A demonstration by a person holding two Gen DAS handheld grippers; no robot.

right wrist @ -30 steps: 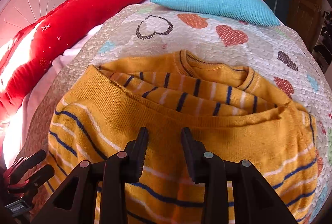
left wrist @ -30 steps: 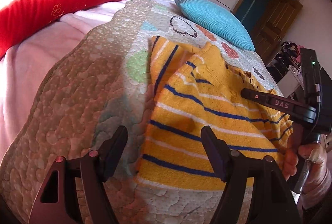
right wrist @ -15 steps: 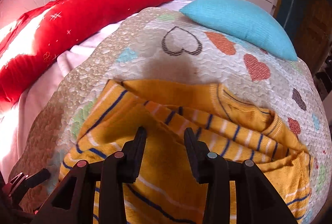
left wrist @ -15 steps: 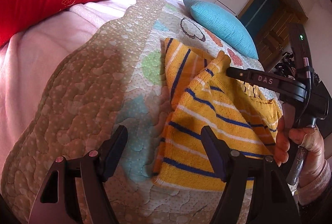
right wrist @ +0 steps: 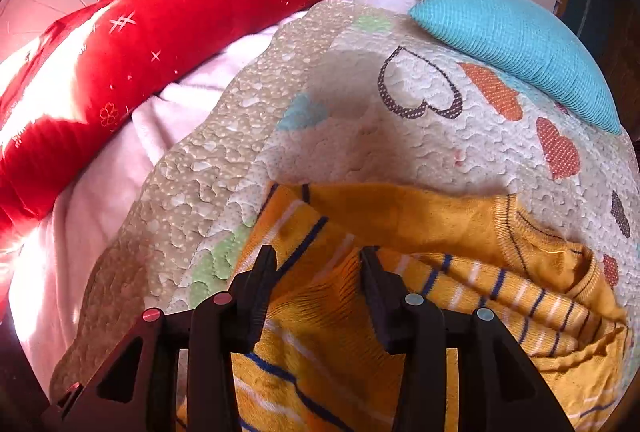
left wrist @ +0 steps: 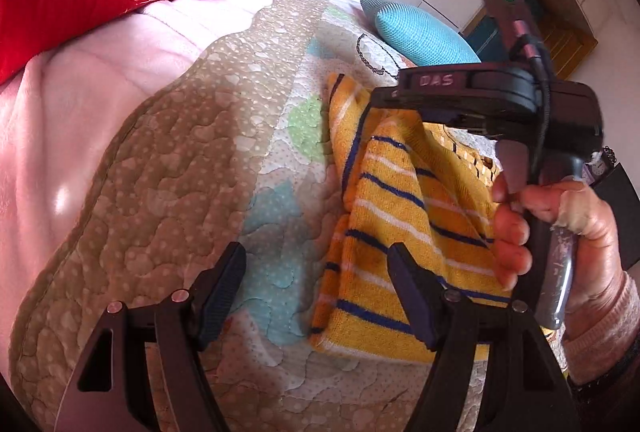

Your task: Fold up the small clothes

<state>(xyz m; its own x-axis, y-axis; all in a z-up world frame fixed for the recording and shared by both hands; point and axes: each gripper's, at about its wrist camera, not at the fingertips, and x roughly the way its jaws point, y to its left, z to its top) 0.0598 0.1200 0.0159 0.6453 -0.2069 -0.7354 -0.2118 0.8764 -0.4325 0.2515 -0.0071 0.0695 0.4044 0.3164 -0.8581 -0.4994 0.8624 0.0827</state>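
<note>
A small yellow sweater with blue and white stripes (left wrist: 392,216) lies partly folded on the quilt (left wrist: 172,168); it also shows in the right wrist view (right wrist: 400,224), collar at the right. My left gripper (left wrist: 316,280) is open and empty, low over the quilt at the sweater's left edge; its right finger overlaps the cloth. My right gripper (right wrist: 318,272) is open, jaws apart over the sweater's upper left part, with nothing pinched. Its body (left wrist: 480,100) shows in the left wrist view, held by a hand above the sweater.
A red pillow (right wrist: 140,44) lies along the far left on a pink blanket (left wrist: 80,120). A turquoise cushion (right wrist: 516,44) sits at the quilt's far end. A wooden door (left wrist: 560,32) and tiled wall stand behind the bed.
The right gripper has moved left across the sweater to its upper left part and opened a little wider. The left gripper has drawn back to the left, off the cloth's middle.
</note>
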